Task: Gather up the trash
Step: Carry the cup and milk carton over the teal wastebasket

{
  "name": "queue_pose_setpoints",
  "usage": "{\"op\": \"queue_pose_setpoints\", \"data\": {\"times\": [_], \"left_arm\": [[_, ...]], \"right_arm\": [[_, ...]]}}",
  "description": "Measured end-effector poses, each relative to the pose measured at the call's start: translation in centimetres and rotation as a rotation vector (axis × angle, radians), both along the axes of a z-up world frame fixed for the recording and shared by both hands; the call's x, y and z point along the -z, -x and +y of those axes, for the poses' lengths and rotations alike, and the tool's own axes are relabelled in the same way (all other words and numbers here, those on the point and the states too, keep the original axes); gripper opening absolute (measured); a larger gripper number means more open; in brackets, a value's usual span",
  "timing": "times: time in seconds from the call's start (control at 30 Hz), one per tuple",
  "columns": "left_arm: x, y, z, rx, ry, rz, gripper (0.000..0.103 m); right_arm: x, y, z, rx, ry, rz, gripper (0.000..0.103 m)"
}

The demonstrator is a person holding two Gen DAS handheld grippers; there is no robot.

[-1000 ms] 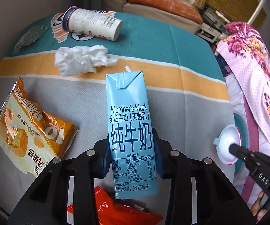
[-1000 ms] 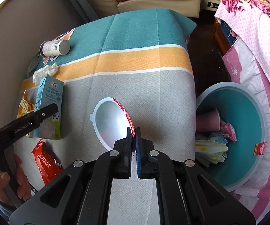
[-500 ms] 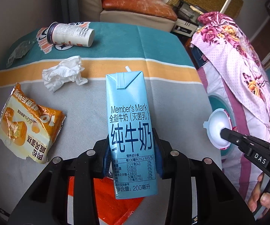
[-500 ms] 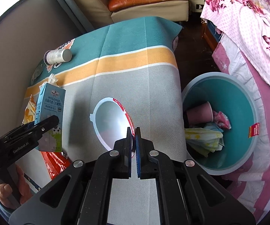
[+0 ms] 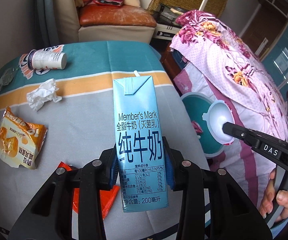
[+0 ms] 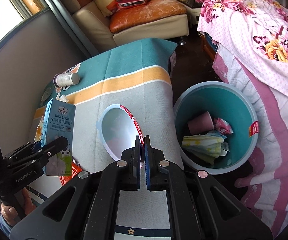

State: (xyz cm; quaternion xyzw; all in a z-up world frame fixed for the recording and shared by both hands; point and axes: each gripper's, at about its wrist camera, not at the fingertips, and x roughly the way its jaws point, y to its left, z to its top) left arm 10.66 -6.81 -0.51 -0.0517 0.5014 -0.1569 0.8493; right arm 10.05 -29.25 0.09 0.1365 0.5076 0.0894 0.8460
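- Two items lifted: left gripper [image 5: 142, 166] jaws clamp carton [image 5: 139, 140]; right gripper [image 6: 142, 150] jaws pinch bowl [image 6: 117, 130] rim.
- Bin [image 6: 241, 104], right of right jaws, already holds trash.
- Left on table [image 5: 88, 124]: tissue [image 5: 42, 96], wrapper [image 5: 18, 140], can [image 5: 48, 59], red packet [image 5: 96, 196].

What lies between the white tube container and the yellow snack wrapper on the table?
In the left wrist view, a crumpled white tissue lies on the cloth between the white tube container and the yellow snack wrapper, touching neither.

Pale-blue milk carton [image 5: 140, 140], perhaps teal-lined bin [image 6: 214, 108]
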Motion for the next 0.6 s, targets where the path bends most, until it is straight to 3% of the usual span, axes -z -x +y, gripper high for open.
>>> {"op": "queue_pose_setpoints", "data": {"times": [0.6], "left_arm": [[0.5,-2.3,-10.8,0.178,-0.059,0.012,0.039]], "right_arm": [[-0.4,1.8,-10.3,0.187,-0.028,-0.072,0.004]]}}
